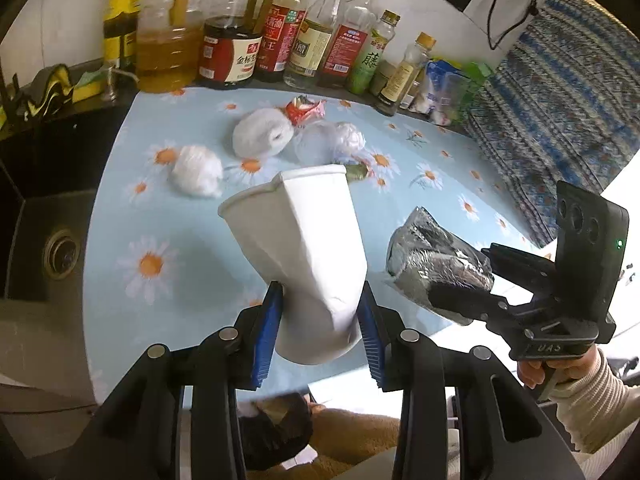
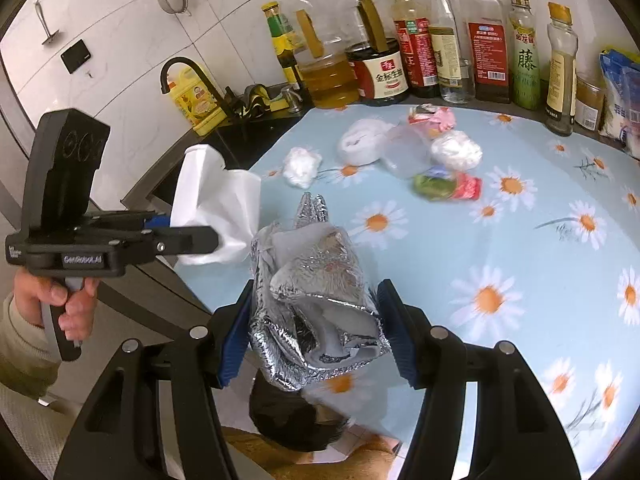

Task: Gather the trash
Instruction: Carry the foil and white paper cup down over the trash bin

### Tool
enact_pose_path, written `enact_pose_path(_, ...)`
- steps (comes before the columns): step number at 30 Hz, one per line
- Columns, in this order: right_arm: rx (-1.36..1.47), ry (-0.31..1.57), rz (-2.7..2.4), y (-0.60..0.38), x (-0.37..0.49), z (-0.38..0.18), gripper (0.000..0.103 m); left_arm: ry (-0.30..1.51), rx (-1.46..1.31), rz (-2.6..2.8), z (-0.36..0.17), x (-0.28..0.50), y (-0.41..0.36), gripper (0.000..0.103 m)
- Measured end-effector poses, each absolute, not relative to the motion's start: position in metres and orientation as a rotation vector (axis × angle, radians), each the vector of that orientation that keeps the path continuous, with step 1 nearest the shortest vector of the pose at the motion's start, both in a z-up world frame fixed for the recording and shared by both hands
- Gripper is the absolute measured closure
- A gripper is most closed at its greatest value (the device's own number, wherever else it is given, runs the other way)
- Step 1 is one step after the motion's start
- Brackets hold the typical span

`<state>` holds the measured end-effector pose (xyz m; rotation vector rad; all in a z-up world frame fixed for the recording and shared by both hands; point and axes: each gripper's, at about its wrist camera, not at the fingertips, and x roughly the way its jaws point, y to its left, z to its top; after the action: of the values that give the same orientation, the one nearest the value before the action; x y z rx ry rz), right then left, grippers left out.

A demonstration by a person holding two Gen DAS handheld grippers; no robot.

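- The left gripper is clamping its blue ribbed pads on the base of a crushed white paper cup; the cup is creasing inward at the pinch, its long axis running away from the jaws toward 11 o'clock, flattened rim leading.
- The right gripper is squeezing a crumpled silver foil wrapper between its pads; the foil is wrinkled and shiny, a point of it sticking up toward 12 o'clock.
- Both pieces are hanging clear above the table edge, with a dark opening showing below the jaws at 6 o'clock; whether that is a bin I cannot tell, though a drop there looks like the likely next move.
- In the left wrist view the right gripper is sitting at 3 o'clock, just beside the cup, so the two loads are travelling close together.
- The remaining trash is lying well ahead on the daisy-print tablecloth: a wadded white tissue, a white plastic bag ball, a clear plastic lump, a red wrapper and a green-and-red wrapper.
- That cluster is sitting around 12 o'clock for the left jaws and 1 o'clock for the right; neither looks clearly nearer.
- Sauce and oil bottles are lining the back edge.
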<state>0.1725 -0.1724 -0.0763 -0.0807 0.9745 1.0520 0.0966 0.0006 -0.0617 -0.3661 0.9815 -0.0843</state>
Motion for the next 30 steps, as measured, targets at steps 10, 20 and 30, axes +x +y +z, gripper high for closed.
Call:
enact_pose_path(10,-0.044,0.99,0.982,-0.143,0.091,-0.068,0.043,0.979,-0.382,-0.177,-0.07,0.027,0.022,0.067)
enact_pose_path(20,-0.009,1.059,0.871,-0.127,0.03,-0.09,0.043,1.037,-0.399,-0.255,-0.097,-0.03,0.037,0.067)
enact_pose_path(30,0.043,1.165,0.796,-0.132,0.006,-0.124,0.043,1.148,-0.433,-0.287,-0.138,-0.051,0.035,0.067)
